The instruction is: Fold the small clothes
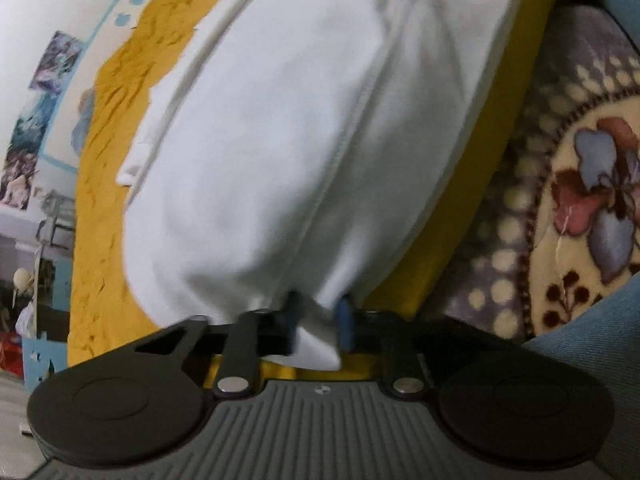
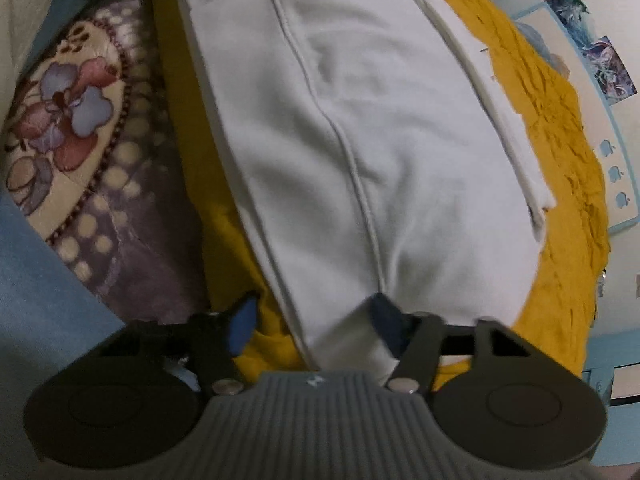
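Two grippers at the near hem of one white garment

We see one white cotton garment (image 1: 288, 128) with stitched seams lying flat on one mustard-yellow cloth (image 1: 108, 184), with one floral fleece blanket (image 2: 80, 120) beside it. Our left gripper (image 1: 318, 320) is nearly closed, its blue pads pinching a bunched fold of the near edge. Our right gripper (image 2: 310, 320) stands about half open; the near edge lies between its two fingers, the left pad clear of the fabric.
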{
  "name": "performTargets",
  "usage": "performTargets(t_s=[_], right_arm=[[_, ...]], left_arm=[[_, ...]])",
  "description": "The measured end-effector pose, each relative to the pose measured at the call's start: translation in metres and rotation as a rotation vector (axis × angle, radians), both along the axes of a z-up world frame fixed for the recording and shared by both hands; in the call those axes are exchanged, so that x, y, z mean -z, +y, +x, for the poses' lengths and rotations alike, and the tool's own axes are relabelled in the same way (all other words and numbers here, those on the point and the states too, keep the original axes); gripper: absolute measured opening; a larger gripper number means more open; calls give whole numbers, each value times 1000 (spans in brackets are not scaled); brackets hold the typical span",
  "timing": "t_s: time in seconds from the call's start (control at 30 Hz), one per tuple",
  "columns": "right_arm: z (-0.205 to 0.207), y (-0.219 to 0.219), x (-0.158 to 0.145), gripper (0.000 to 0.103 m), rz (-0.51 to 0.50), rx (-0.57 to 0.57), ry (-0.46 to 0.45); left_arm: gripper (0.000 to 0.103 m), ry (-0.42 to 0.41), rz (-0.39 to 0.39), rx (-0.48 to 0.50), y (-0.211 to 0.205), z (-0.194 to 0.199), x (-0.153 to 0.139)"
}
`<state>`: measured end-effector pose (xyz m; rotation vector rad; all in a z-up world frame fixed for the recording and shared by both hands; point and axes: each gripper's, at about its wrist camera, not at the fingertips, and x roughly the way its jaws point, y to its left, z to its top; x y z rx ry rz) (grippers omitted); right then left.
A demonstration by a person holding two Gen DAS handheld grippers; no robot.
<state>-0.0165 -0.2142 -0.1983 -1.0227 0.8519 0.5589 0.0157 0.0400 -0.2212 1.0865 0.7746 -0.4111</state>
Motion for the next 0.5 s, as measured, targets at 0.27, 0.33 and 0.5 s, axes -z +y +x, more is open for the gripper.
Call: performTargets(t_s=[0.27,0.33,0.5], right_arm=[[-7,-16,-48,0,96,51,42],[-10,-18,-66,0,129,67,16],[-6,-22,-110,0,171,80,-90]], left_arm=[[6,-48,-143,-39,19,-23,-68],[6,-70,-179,-53,21,-23,-88],[6,-157,-231,-55,20,-12,-135]])
